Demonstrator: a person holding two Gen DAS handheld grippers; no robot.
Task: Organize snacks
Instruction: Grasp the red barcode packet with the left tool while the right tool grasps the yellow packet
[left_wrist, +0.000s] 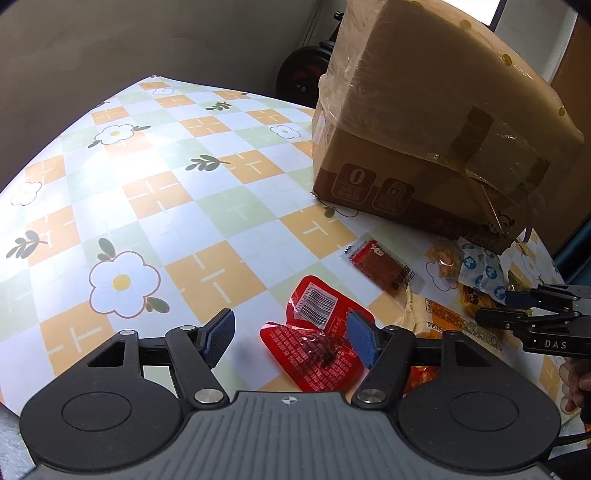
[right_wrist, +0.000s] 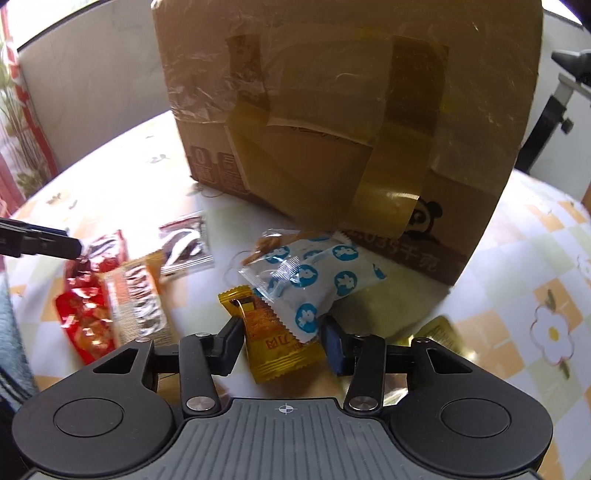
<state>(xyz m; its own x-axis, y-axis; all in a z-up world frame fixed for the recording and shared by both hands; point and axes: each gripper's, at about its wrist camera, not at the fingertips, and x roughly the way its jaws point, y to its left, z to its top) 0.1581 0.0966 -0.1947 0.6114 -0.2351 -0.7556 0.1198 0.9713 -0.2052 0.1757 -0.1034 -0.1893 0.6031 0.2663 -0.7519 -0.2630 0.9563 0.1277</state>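
My left gripper is open just above the tablecloth, its fingers either side of the near end of a red snack packet. A clear packet with a brown slab lies beyond it. My right gripper is open around a gold wrapped snack, fingers apart from it. A white packet with blue dots lies on the gold one's far end. It also shows in the left wrist view. The right gripper shows at the right edge there.
A big taped cardboard box stands at the back of the table; it fills the right wrist view. Red, orange and clear dark packets lie left of the right gripper. The flowered checked tablecloth stretches left.
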